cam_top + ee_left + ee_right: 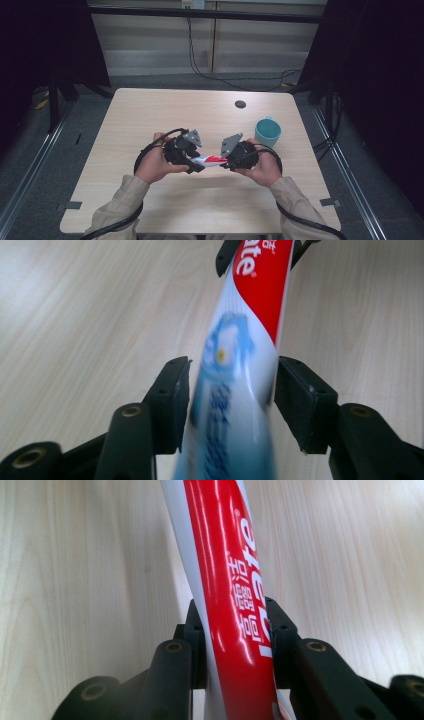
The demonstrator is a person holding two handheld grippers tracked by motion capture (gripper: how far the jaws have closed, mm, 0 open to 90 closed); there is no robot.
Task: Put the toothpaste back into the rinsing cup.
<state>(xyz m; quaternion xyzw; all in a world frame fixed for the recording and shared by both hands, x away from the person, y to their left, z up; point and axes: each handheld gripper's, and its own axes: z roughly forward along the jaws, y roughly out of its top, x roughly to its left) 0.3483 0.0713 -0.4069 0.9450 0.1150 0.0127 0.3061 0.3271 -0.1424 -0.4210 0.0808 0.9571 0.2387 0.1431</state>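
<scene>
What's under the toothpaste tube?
Bare wood table lies below the tube, which is held above it between both grippers. The strip directly beneath the tube is covered in the gripper views.

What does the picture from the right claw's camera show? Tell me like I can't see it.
A red and white toothpaste tube is pinched between the two black sides of the right claw. The tube stretches away up the picture, with white letters on its red part. A pale wooden table lies behind it.

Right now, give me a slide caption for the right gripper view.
Right gripper clamped on the red end of a toothpaste tube above a pale wooden table.
</scene>
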